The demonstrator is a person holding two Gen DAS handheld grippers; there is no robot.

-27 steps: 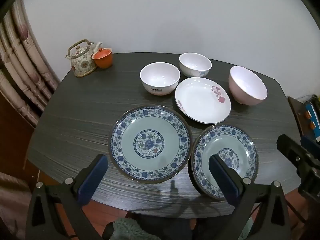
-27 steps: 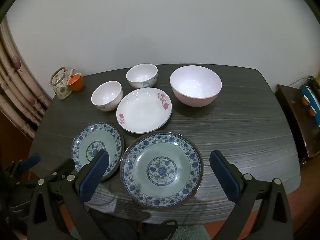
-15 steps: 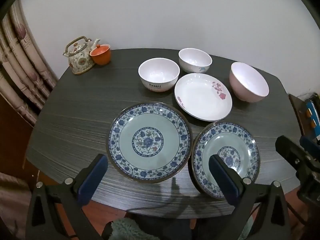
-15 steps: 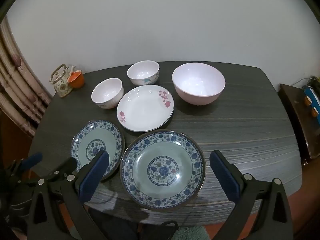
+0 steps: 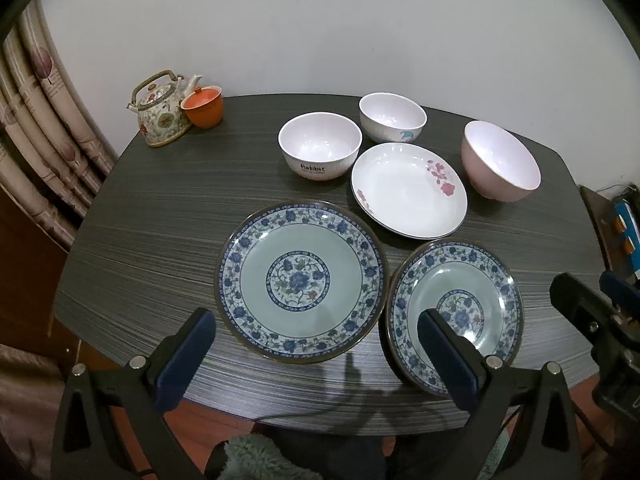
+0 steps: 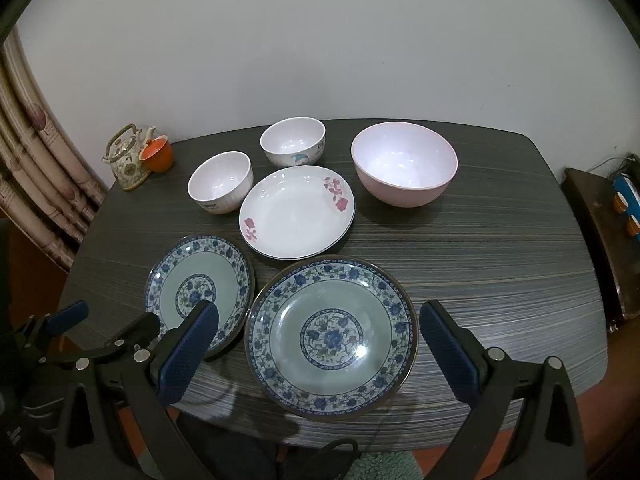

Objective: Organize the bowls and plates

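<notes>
Six dishes sit unstacked on a dark wood-grain table [image 5: 160, 216] as two hand-held grippers hover over its near edge, both with jaws spread wide and holding nothing. The left gripper [image 5: 316, 354] faces a blue-and-white floral plate [image 5: 300, 278], which lies directly ahead of it and between the lines of its two fingers; the right gripper [image 6: 318, 346] stands in the same relation to the second blue-and-white plate [image 6: 332, 338], seen from the left wrist at lower right [image 5: 456, 314]. The two plates lie side by side, rims just beside or touching each other; which, the views do not settle. Beyond them rest a white plate with pink flowers [image 5: 408, 190], a white bowl lettered "Rabbit" [image 5: 320, 146], a second white bowl with a blue motif [image 5: 392, 116] and a larger pink bowl [image 5: 500, 160], all upright and empty. A floral teapot [image 5: 160, 110] and an orange cup [image 5: 202, 106] stand at the far left corner, well apart from the dishes. Each plate is round and flat, so no axis favours a grip; a gripper would likely have to meet the near rim edge-on. Each gripper is nearest the plate straight in front of it, suggesting stacking may begin there.
</notes>
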